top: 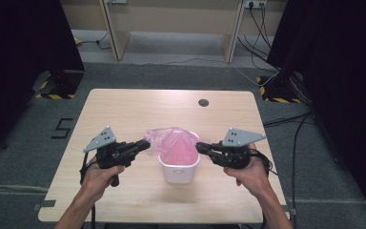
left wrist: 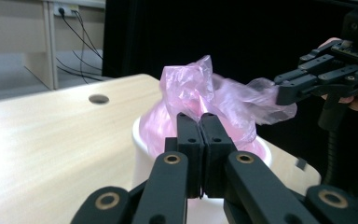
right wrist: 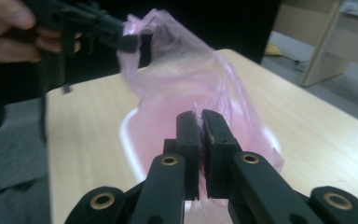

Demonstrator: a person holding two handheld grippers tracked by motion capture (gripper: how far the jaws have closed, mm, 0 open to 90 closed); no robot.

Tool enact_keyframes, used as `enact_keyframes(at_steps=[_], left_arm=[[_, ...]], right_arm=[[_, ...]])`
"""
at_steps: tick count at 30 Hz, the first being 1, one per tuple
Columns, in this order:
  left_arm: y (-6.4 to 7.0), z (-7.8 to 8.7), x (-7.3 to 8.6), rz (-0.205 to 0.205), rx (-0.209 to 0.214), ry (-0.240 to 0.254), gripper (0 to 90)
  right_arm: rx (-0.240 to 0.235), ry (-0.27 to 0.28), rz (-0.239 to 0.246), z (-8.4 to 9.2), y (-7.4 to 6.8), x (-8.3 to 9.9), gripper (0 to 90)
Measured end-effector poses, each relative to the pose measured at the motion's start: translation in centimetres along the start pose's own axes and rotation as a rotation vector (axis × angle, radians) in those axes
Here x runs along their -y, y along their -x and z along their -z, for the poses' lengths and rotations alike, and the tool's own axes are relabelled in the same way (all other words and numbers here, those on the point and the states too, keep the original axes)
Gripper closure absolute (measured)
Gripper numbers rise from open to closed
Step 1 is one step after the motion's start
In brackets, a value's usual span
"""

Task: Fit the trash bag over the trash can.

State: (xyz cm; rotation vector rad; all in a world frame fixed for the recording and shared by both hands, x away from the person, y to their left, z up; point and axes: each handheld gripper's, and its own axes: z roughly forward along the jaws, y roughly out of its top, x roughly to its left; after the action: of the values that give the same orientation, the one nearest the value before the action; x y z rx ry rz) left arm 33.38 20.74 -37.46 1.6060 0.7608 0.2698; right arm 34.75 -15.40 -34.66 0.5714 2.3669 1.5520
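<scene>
Wooden table point(top: 124, 109) under you carries a small white bin point(top: 178, 170), the pink bag point(top: 174, 143) sitting in it. Your left gripper point(top: 145, 144) and right gripper point(top: 200, 147) are each clamped on the bag's edge, either side of the bin. Pull apart too hard and I'd expect the thin film to tear or the bin to tip.

The bag point(top: 175, 143) sits in the bin point(top: 178, 172) between my left gripper point(top: 145, 144) and right gripper point(top: 200, 147), on the table point(top: 124, 109).
</scene>
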Motion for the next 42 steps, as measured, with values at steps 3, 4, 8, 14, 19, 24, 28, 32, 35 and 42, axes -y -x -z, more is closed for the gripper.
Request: enact_keyframes(at_steps=[3,4,8,14,19,24,28,32,35,42], left_arm=[[-0.1,1.1,1.3,0.005,0.020,-0.027,88.7],[0.0,1.3,1.6,0.001,0.022,-0.031,88.7],[0.2,2.1,2.6,-0.020,0.026,-0.068,88.7],[-0.2,2.0,3.7,-0.024,0.009,-0.116,88.9],[-1.0,1.1,4.5,-0.003,-0.004,-0.154,89.0],[-1.3,-0.3,5.3,0.000,-0.009,-0.192,88.7],[-1.2,-0.7,5.7,-0.003,-0.022,-0.204,85.0],[-0.8,0.1,5.3,-0.014,-0.011,-0.194,63.3],[0.1,1.0,4.5,-0.063,-0.017,-0.174,49.5],[2.4,1.8,2.8,-0.149,-0.011,-0.151,35.0]], right_arm=[[-0.040,-0.018,0.027,0.5,-0.8,1.4,87.2],[-0.051,-0.040,0.036,0.6,-1.2,1.9,87.3],[-0.082,-0.091,0.042,0.7,-1.9,3.7,88.1],[-0.058,-0.136,0.032,1.1,-1.7,5.7,88.5],[-0.032,-0.180,0.023,0.6,-0.9,6.7,88.6],[0.004,-0.234,0.037,-0.2,-0.2,7.9,88.6],[0.022,-0.272,0.036,-0.7,0.0,8.6,84.0],[0.032,-0.253,0.013,0.0,-0.1,8.2,63.0],[0.021,-0.204,0.022,1.5,-0.3,7.4,56.0],[0.038,-0.079,0.036,3.7,-1.1,5.6,47.3]])
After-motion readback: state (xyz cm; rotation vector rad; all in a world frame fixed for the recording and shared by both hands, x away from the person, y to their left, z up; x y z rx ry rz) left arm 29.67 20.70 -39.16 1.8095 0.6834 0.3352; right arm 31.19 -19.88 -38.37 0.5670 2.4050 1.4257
